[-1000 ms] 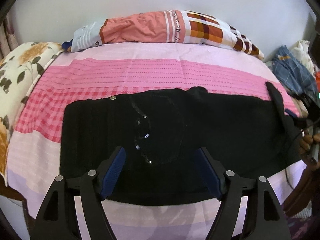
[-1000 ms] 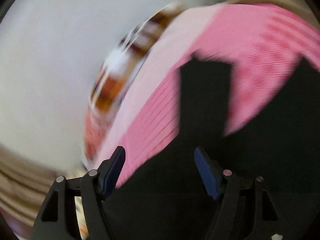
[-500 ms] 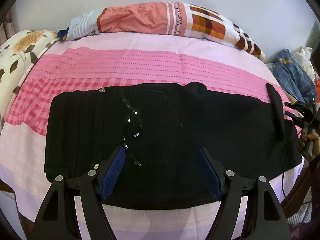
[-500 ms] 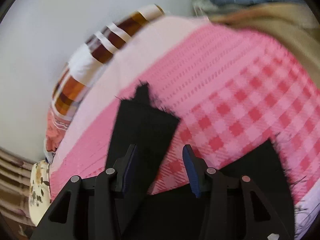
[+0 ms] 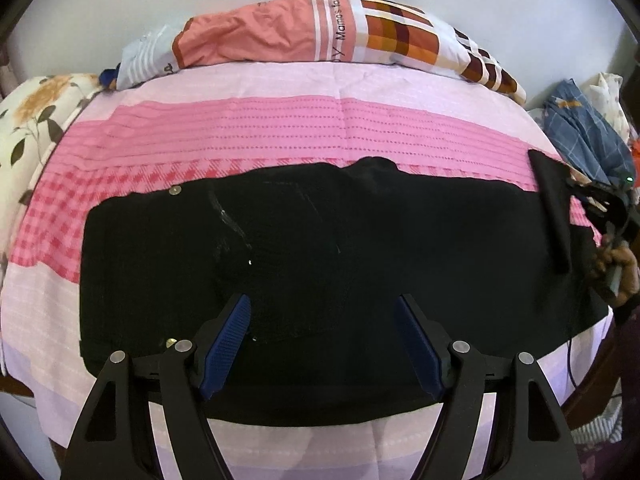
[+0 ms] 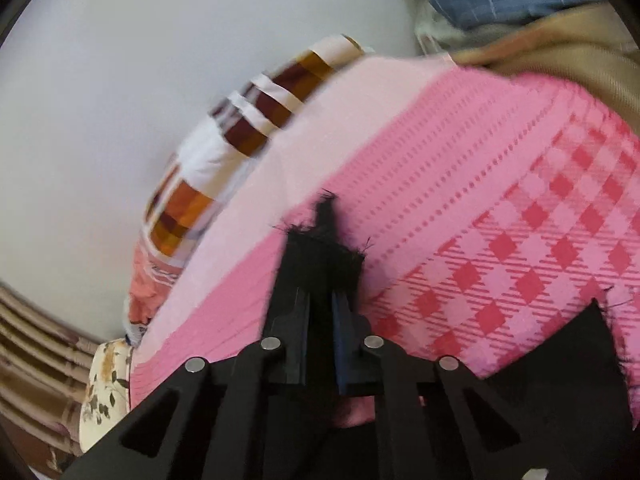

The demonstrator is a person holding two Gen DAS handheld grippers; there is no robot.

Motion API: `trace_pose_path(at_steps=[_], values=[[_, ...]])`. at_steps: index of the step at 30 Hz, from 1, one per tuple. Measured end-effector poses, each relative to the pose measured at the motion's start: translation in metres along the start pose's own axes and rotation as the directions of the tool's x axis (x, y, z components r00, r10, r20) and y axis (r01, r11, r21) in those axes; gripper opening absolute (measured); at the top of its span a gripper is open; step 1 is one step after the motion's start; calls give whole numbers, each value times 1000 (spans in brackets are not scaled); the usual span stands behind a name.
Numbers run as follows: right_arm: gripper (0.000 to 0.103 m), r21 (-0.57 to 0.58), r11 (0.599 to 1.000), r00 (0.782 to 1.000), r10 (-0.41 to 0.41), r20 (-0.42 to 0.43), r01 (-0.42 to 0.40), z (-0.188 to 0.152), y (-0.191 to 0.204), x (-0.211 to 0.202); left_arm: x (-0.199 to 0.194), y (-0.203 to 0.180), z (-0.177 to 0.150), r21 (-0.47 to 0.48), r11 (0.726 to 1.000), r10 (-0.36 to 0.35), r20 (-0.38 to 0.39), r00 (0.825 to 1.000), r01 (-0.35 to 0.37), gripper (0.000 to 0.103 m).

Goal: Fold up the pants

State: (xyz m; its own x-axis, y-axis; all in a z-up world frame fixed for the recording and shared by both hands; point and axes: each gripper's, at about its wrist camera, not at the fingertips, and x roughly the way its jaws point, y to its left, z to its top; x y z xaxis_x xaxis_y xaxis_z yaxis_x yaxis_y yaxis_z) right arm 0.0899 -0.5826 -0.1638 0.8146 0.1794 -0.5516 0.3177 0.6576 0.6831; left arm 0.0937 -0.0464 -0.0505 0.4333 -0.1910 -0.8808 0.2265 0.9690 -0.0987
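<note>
Bed: pants lie lengthwise L–R; right tool pinches the hem, left tool wide open, empty, nr waist.

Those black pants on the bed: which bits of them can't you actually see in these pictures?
- Left wrist view: the near hem of the black pants lies behind the open left gripper.
- Right wrist view: the frayed leg end is pinched inside the right gripper; its fingers cover the grip.
- Pocket stitching: too dark to make out.
</note>
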Motion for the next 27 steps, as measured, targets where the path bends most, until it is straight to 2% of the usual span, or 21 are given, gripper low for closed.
trace_pose_path(at_steps=[2, 9, 11, 14, 16, 18, 19, 20, 22, 23, 24, 26, 27], values=[[10, -53, 998, 1000, -25, 16, 26, -2, 9, -8, 2, 2, 1, -17, 1000, -10, -2, 1000, 10, 79], [9, -77, 996, 999, -37, 30, 40, -8, 17, -24, 7, 1, 1, -30, 999, -18, -26, 999, 17, 79], [9, -100, 993, 998, -63, 11, 64, -9, 15, -20, 7, 1, 1, -30, 999, -19, -19, 1000, 19, 79], [11, -65, 994, 995, -93, -47, 90, -7, 3, -6, 8, 2, 0, -31, 999, -24, -30, 999, 23, 79], [12, -47, 989, 988, -145, -48, 143, -5, -5, -4, 9, 1, -1, -25, 999, -20, -40, 999, 19, 79], [19, -28, 986, 986, -162, -35, 161, -3, -12, -8, 6, 2, -1, -24, 1000, -13, -32, 999, 13, 79], [33, -19, 986, 985, -164, -53, 163, -3, -15, -7, 5, 3, -1, -26, 1000, -12, -29, 1000, 11, 79], [42, 8, 990, 986, -139, -90, 141, -4, -19, -3, 5, 5, -1, -31, 999, -14, -29, 999, 13, 79], [48, 66, 995, 991, -64, -119, 72, -7, -24, 1, 7, 6, -1, -44, 999, -21, -34, 999, 19, 80], [51, 72, 995, 991, -56, -121, 65, -7, -23, 1, 8, 7, -1, -51, 998, -25, -40, 999, 23, 80], [52, 88, 995, 991, -38, -128, 50, -8, -22, 3, 10, 7, -1, -57, 998, -31, -48, 998, 28, 80], [54, 187, 980, 975, 110, -192, -73, -13, -25, 15, 14, 6, -1, -66, 997, -41, -65, 997, 37, 80], [54, 202, 976, 972, 126, -199, -85, -16, -24, 17, 14, 5, -2, -65, 997, -43, -67, 997, 38, 80]])
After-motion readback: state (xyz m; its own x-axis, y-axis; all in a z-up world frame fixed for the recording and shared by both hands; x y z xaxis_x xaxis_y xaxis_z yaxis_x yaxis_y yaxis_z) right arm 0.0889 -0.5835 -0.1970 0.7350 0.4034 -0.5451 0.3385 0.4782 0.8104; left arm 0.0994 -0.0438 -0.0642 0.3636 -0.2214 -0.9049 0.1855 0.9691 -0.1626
